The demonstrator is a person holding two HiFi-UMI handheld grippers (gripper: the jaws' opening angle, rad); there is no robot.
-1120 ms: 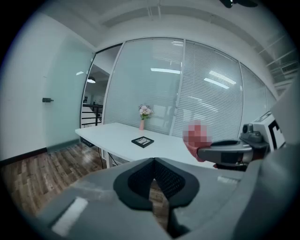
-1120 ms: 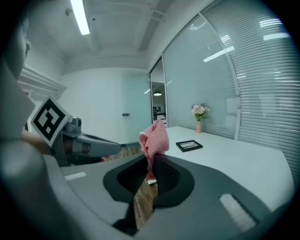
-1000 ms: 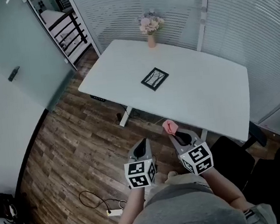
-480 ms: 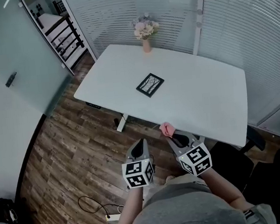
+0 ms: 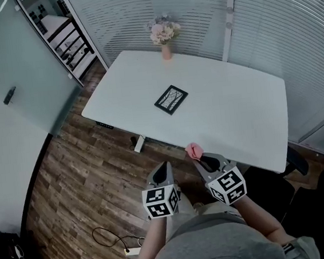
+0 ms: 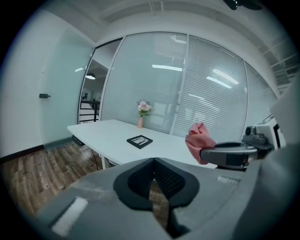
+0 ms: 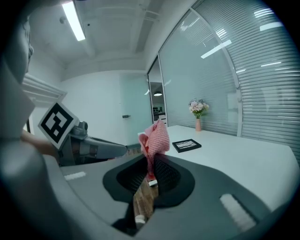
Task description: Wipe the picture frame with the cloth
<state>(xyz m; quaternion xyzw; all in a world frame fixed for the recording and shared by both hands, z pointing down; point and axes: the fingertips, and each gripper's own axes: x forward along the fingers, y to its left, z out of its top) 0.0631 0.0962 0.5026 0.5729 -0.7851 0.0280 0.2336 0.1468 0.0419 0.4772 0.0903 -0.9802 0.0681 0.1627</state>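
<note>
A small black picture frame lies flat near the middle of the white table; it also shows in the left gripper view and the right gripper view. My right gripper is shut on a pink cloth, which bunches above its jaws just short of the table's near edge. My left gripper hangs over the floor beside it, its jaws shut with nothing between them. The pink cloth is visible from the left gripper too.
A vase of pink flowers stands at the table's far edge. Glass walls with blinds run behind the table. A glass door is at the left. A cable and power strip lie on the wooden floor.
The table and frame sit slightly nearer and more to the left in the head view. Both grippers keep their pose and the cloth stays held.
</note>
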